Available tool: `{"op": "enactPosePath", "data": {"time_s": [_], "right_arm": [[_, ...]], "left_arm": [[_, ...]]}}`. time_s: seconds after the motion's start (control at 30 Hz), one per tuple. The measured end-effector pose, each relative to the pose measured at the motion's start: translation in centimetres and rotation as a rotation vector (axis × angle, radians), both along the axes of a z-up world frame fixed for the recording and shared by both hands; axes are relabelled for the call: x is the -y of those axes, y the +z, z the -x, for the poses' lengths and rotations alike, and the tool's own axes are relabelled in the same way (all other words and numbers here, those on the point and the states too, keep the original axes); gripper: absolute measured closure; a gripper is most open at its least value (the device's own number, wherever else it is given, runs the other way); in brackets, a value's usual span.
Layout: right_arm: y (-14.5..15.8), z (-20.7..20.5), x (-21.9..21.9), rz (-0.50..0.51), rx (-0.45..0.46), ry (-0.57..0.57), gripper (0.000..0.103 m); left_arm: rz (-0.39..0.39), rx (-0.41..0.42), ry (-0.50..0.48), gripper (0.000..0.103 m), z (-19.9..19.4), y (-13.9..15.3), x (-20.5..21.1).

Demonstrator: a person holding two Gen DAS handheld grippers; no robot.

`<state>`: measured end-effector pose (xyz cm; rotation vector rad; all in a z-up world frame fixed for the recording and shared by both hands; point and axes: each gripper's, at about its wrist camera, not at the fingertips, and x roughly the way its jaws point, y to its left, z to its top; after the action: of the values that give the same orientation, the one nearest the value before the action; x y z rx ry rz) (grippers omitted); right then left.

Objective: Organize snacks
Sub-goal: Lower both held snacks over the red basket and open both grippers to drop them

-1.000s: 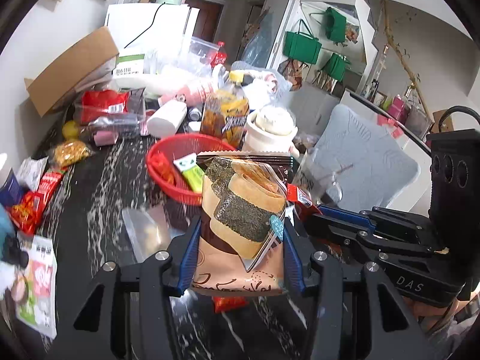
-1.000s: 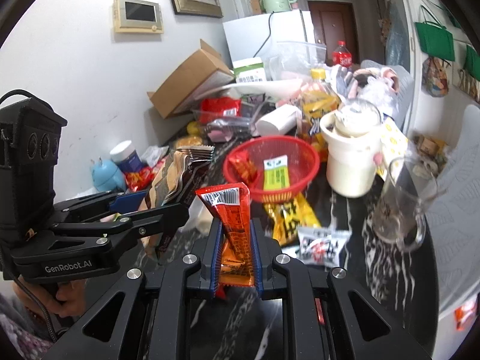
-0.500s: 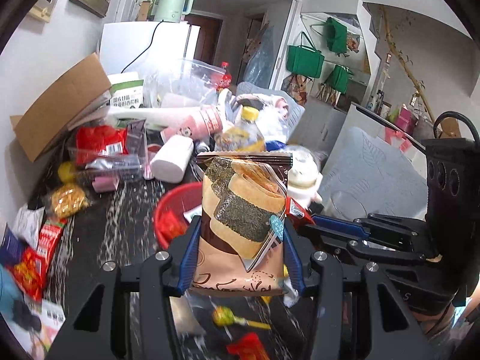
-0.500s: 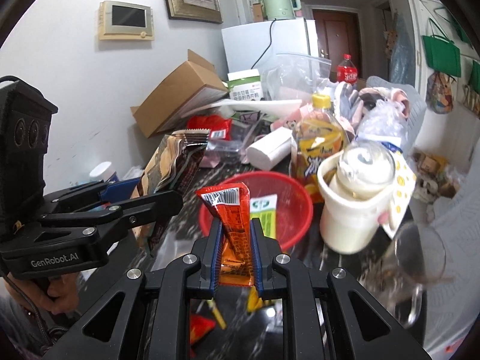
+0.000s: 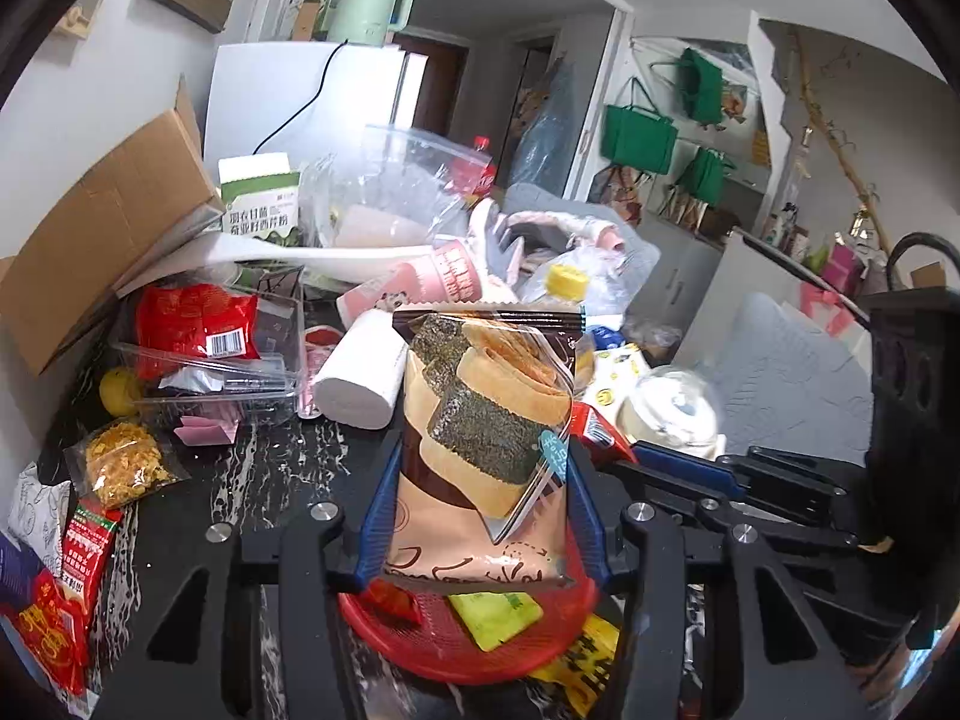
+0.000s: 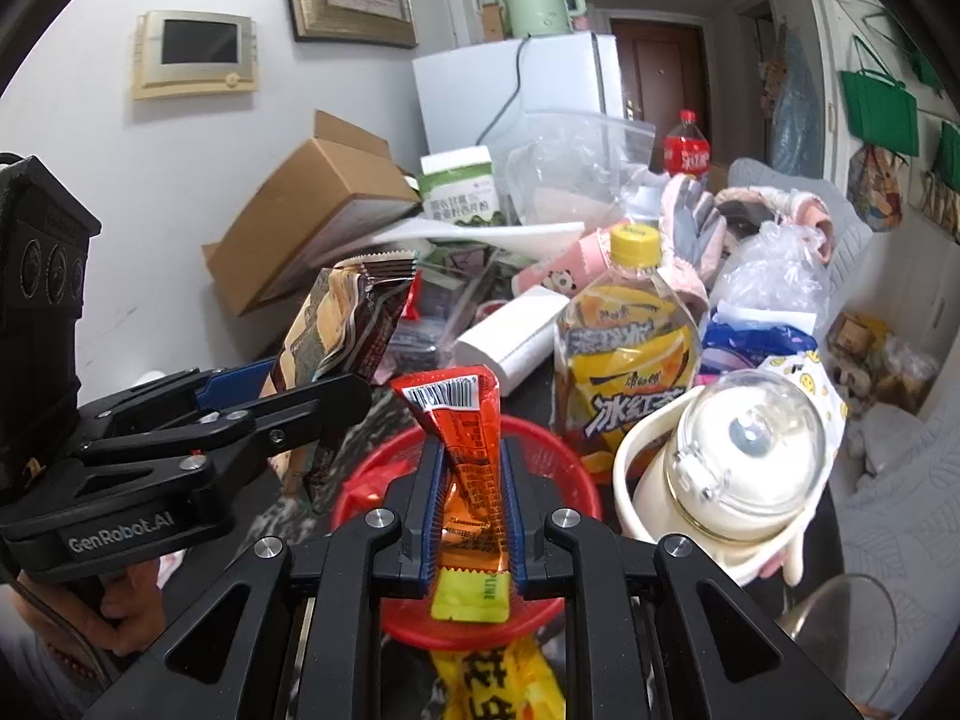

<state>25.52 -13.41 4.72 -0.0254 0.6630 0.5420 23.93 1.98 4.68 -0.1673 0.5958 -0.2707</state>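
The left gripper is clamped on a seaweed roll packet, its blue ribbed pads pressing both side edges. The packet is glossy film, brown and pink, upright, with a serrated top seal. Its lower edge hides part of the red basket directly beneath.

The right gripper is clenched tight on an orange snack stick packet, a narrow crinkled foil sleeve, twisted at mid-height, barcode at the top. It stands upright above the same red basket, a round plastic mesh bowl.

In the basket, the left wrist view shows a yellow-green sachet and a small red wrapper. The right wrist view shows that sachet only partly, cut off by the pads. A yellow packet lies under the basket's near rim; its print is unreadable.

Only the right wrist view shows the iced tea bottle and the cream jug with a clear domed lid, both just beside the basket. In the left wrist view the jug is blurred and the bottle is mostly hidden behind the packet.

Only the left wrist view shows the clear plastic tray holding a red bag, a paper roll, and a bag of yellow crumbs on the dark marbled table.

A hand grips the left tool's handle at the frame edge.
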Motion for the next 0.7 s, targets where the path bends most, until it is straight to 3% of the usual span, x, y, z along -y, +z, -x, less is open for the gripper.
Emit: {"op": "enactPosePath", "data": {"time_s": [0.53, 0.7], "right_arm": [[-3.5, -1.5, -2.3, 0.131, -0.036, -0.034, 0.084], [-4.4, -1.9, -2.4, 0.158, -0.053, -0.051, 0.082]], "left_arm": [[-0.085, -0.146, 0.045, 0.054, -3.0, -5.1, 0.1], [-0.168, -0.189, 0.069, 0.052, -3.6, -6.4, 0.9]]}}
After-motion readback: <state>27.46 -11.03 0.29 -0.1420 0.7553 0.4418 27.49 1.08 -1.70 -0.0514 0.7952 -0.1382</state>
